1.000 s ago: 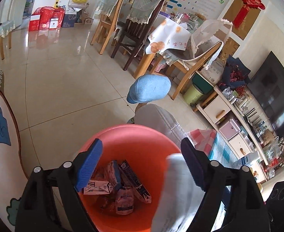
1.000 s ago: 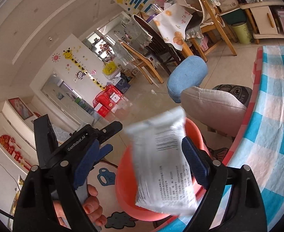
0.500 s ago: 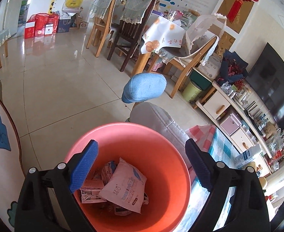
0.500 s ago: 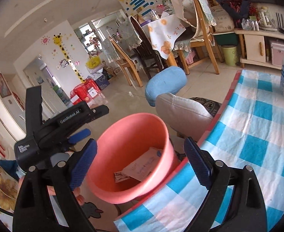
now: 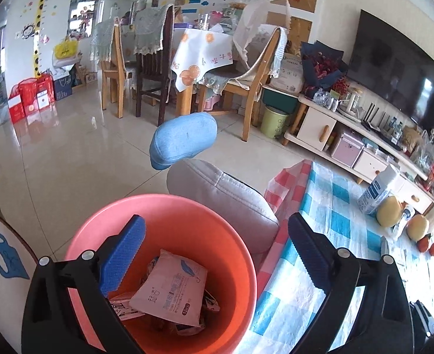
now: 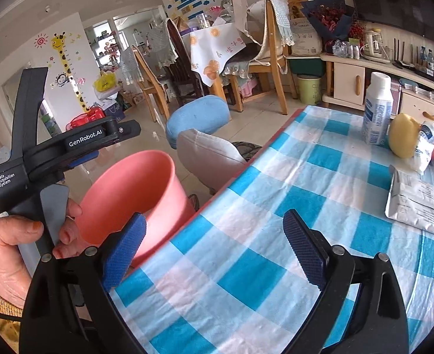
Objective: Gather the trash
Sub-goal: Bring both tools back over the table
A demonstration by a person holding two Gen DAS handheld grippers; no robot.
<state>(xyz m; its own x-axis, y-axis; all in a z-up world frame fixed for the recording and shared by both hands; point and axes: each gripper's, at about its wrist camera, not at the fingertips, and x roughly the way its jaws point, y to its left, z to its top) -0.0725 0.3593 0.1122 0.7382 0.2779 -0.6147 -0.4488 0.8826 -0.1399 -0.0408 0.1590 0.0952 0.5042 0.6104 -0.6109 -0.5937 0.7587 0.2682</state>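
An orange-pink bin (image 5: 205, 230) stands beside the table and holds several wrappers, with a pink-white packet (image 5: 169, 292) on top. My left gripper (image 5: 215, 253) is open and empty just above the bin. The bin also shows in the right wrist view (image 6: 134, 188). My right gripper (image 6: 214, 250) is open and empty above the blue-checked tablecloth (image 6: 276, 221). A silver-white wrapper (image 6: 414, 203) lies flat on the cloth at the right. A small white packet (image 6: 423, 150) leans on the fruit.
A white bottle (image 6: 376, 109) and yellow fruit (image 6: 402, 135) stand at the table's far right. A grey cushioned seat (image 6: 208, 156) and blue stool (image 6: 199, 118) sit beside the bin. Dining chairs and a TV cabinet lie farther off.
The white packet left my right gripper and dropped into the bin. My right gripper then swung right, over the table. My left gripper lifted a little above the bin.
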